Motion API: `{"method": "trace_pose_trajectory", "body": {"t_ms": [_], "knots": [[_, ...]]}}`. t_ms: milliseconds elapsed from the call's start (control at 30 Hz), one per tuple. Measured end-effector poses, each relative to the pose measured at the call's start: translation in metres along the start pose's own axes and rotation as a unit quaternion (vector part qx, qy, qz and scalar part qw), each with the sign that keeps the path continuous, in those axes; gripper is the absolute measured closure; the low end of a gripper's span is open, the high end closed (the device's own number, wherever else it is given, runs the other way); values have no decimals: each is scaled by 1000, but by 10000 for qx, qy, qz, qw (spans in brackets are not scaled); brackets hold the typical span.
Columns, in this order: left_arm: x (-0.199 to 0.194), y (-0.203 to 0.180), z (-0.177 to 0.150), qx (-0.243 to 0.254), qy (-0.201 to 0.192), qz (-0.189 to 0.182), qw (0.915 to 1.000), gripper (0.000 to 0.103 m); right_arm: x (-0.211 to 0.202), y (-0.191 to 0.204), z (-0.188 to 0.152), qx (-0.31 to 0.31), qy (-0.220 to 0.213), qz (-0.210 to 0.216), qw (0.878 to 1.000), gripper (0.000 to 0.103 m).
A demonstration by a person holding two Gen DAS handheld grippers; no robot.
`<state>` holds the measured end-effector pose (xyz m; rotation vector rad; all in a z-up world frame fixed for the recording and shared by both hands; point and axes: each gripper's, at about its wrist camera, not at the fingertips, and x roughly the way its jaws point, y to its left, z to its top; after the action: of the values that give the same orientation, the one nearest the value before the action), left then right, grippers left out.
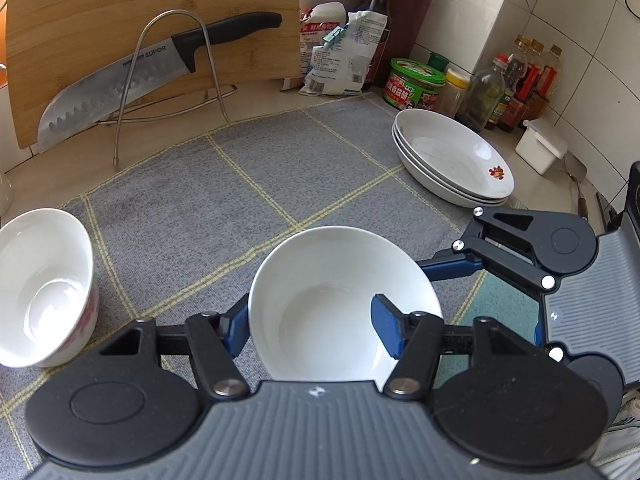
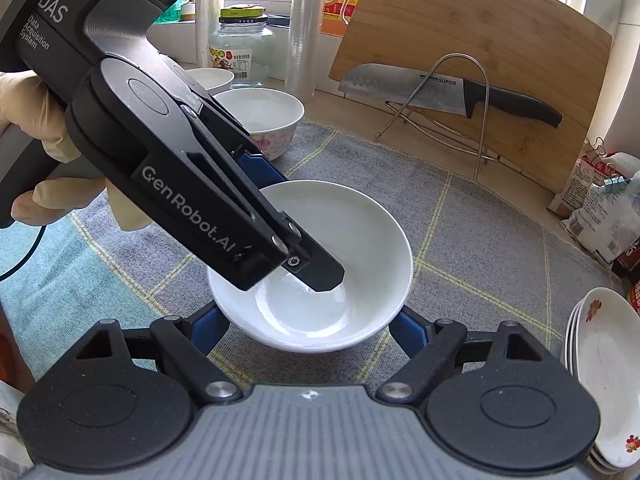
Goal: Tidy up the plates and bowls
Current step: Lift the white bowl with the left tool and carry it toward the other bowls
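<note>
A plain white bowl (image 1: 320,300) (image 2: 352,232) sits on the grey checked mat. My left gripper (image 1: 312,328) (image 2: 280,236) is shut on its rim, one finger inside the bowl and one outside. My right gripper (image 2: 310,330) is open, its blue fingers on either side of the bowl's base; it shows at the right of the left wrist view (image 1: 456,266). A floral bowl (image 1: 44,284) (image 2: 264,120) stands on the mat's left side. Three white plates (image 1: 452,158) (image 2: 604,368) are stacked on the mat's right side.
A bamboo cutting board (image 1: 120,20) and a knife (image 1: 140,76) lean on a wire rack at the back. Bags, jars and sauce bottles (image 1: 516,80) crowd the right back corner. Another white bowl (image 2: 212,78) and a glass jar (image 2: 244,46) stand near the window.
</note>
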<state>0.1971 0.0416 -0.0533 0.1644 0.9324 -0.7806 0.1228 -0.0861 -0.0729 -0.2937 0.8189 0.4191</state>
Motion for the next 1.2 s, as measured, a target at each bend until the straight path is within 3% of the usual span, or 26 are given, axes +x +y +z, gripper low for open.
{"method": "trace_pose_trajectory", "body": {"t_ms": [500, 567, 600, 733, 833, 1200], "knots": [[13, 6, -1, -137, 87, -22, 9999, 42, 10, -8, -1, 154, 106, 92, 9998, 13], [12, 6, -1, -136, 58, -42, 9999, 42, 10, -9, -1, 203, 104, 164, 9996, 8], [12, 5, -1, -135, 31, -46, 9999, 39, 10, -9, -1, 219, 59, 177, 9996, 0], [8, 4, -1, -137, -142, -20, 9998, 20, 7, -8, 1, 211, -35, 176, 9996, 0], [3, 4, -1, -136, -295, 3, 9995, 12, 6, -8, -1, 168, -46, 129, 9998, 0], [-32, 4, -17, -320, -887, 346, 9949, 7, -6, -9, -3, 154, -115, -42, 9998, 0]]}}
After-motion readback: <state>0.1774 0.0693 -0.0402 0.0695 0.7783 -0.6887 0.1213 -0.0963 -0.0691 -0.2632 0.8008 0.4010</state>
